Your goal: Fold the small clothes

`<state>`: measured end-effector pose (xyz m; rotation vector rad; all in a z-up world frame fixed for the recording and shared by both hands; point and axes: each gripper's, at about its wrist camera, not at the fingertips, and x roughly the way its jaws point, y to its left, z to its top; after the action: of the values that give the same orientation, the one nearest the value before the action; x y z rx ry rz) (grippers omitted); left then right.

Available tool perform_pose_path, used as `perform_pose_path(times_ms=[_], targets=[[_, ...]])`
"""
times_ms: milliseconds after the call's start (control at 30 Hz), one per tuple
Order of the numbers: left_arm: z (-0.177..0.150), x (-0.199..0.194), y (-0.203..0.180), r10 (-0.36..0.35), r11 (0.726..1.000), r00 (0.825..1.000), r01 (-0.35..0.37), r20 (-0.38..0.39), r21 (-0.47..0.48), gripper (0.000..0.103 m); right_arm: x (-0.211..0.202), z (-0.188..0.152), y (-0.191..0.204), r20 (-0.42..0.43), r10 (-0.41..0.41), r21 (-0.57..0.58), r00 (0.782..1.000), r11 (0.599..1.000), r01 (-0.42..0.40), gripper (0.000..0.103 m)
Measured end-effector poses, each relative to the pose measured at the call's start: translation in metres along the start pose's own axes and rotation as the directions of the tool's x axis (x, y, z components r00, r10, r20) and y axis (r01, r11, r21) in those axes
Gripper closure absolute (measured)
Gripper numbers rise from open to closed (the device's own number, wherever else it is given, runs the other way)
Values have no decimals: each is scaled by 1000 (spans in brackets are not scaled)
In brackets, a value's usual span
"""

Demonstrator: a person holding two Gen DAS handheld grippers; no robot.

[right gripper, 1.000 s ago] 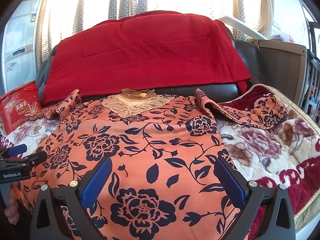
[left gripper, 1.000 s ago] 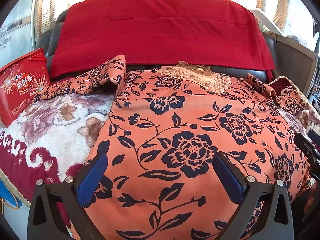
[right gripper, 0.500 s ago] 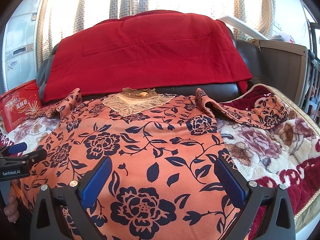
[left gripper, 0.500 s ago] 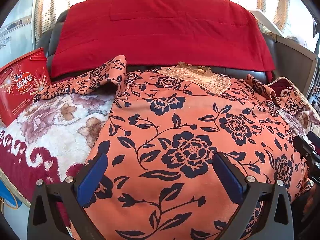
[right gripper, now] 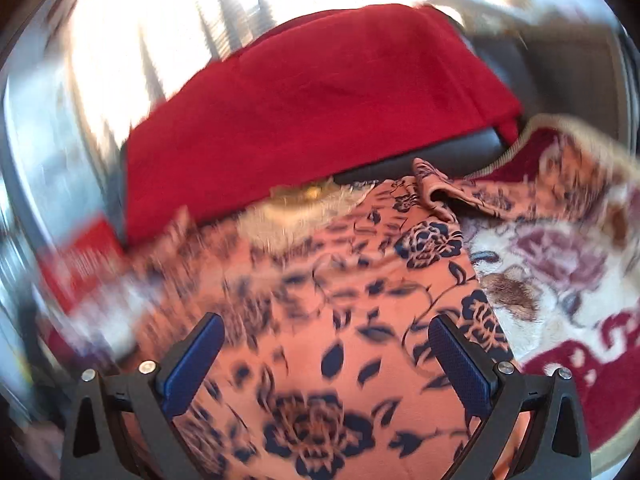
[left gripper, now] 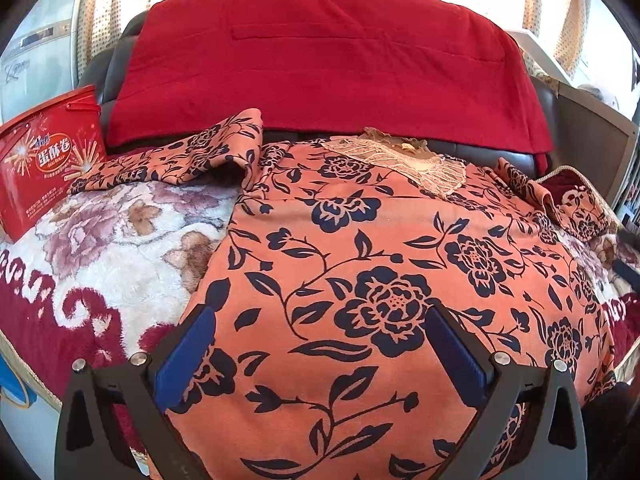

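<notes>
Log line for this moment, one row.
floral garment: flat, unfolded | left tongs: open, empty | right tongs: open, empty, view blurred

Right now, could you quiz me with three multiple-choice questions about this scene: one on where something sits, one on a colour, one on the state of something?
1. Where is the red box relative to the flowered garment?
A. On top of it
B. Off to its left
C. Off to its right

2. What colour is the blanket draped over the sofa back?
A. Red
B. Green
C. White

3. How do the left hand-held gripper and right hand-held gripper stand?
A. Both shut on cloth
B. One shut, one open
C. Both open, holding nothing

Answers:
1. B, the box stands at the left edge of the left wrist view.
2. A, plain red cloth covers the backrest.
3. C, each view shows blue pads wide apart, with only the garment lying beyond them.
</notes>
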<state>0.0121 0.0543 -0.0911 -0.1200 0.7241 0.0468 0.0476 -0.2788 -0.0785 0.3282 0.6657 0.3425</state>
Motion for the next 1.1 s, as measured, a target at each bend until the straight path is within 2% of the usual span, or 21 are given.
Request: perform_pose_path(times_ms=[67, 100, 133, 200, 267, 333, 367, 400, 500, 600, 633, 667, 700, 733, 767, 800, 833, 900, 967, 1000, 1100], targets=[[1, 1, 4, 1, 1000, 1000, -1, -4, -14, 0, -3, 25, -40, 34, 34, 168, 999, 985, -40, 0], [1, 3, 6, 1, 1000, 1000, -1, -9, -25, 0, -2, 39, -67, 55, 49, 261, 997, 963, -62, 0], [1, 3, 7, 0, 999, 1000, 0, -11, -32, 0, 0, 50, -95, 73, 54, 343, 996, 936, -76, 0], [1, 5, 10, 2, 999, 1000, -3, -18, -48, 0, 7, 70, -157, 104, 5, 488, 995, 871, -56, 1], [1, 8, 11, 4, 998, 1000, -5, -27, -57, 0, 21, 83, -222, 84, -53, 617, 995, 787, -10, 3], [1, 12, 11, 14, 999, 999, -16, -37, -52, 0, 34, 92, -268, 55, -99, 688, 994, 725, 35, 22], [1, 14, 10, 22, 999, 999, -23, -41, -45, 0, 39, 97, -285, 35, -121, 707, 992, 705, 61, 28], [1, 16, 10, 26, 999, 999, -28, -44, -40, 0, 46, 103, -303, 8, -154, 715, 988, 692, 102, 34], [0, 21, 6, 38, 999, 998, -39, -55, -16, 0, 64, 121, -328, -49, -243, 692, 969, 691, 208, 35], [0, 24, 4, 44, 999, 997, -44, -61, 11, 0, 79, 136, -336, -65, -303, 652, 951, 708, 270, 35], [0, 25, 3, 44, 999, 997, -43, -61, 18, 0, 84, 142, -335, -65, -321, 642, 945, 711, 286, 40], [0, 24, 4, 42, 999, 997, -40, -60, 18, 0, 90, 149, -331, -81, -351, 617, 933, 717, 323, 52], [0, 24, 5, 39, 999, 998, -38, -58, 17, 0, 97, 155, -327, -104, -381, 580, 919, 727, 367, 96], [1, 22, 8, 37, 999, 998, -36, -53, 12, 0, 99, 161, -321, -119, -402, 554, 908, 732, 397, 98], [2, 20, 11, 35, 999, 998, -35, -46, 4, 0, 101, 172, -309, -113, -432, 510, 895, 748, 425, 98], [2, 18, 13, 33, 999, 999, -33, -40, -4, 0, 101, 184, -295, -94, -443, 463, 891, 773, 434, 98], [3, 16, 17, 32, 999, 999, -32, -32, -17, 0, 102, 197, -277, -71, -438, 413, 896, 805, 426, 98], [4, 11, 26, 21, 999, 1000, -22, -21, -47, 0, 103, 228, -221, -11, -378, 292, 926, 884, 364, 98], [6, 7, 37, 0, 996, 1000, -1, -16, -92, 0, 102, 254, -152, 57, -268, 188, 962, 949, 254, 98], [6, 6, 41, -5, 994, 1000, 3, -13, -111, 0, 103, 263, -122, 77, -214, 148, 974, 968, 201, 98], [7, 3, 56, -16, 985, 1000, 15, -5, -173, 0, 109, 278, -6, 107, 18, 23, 994, 1000, -21, 98]])
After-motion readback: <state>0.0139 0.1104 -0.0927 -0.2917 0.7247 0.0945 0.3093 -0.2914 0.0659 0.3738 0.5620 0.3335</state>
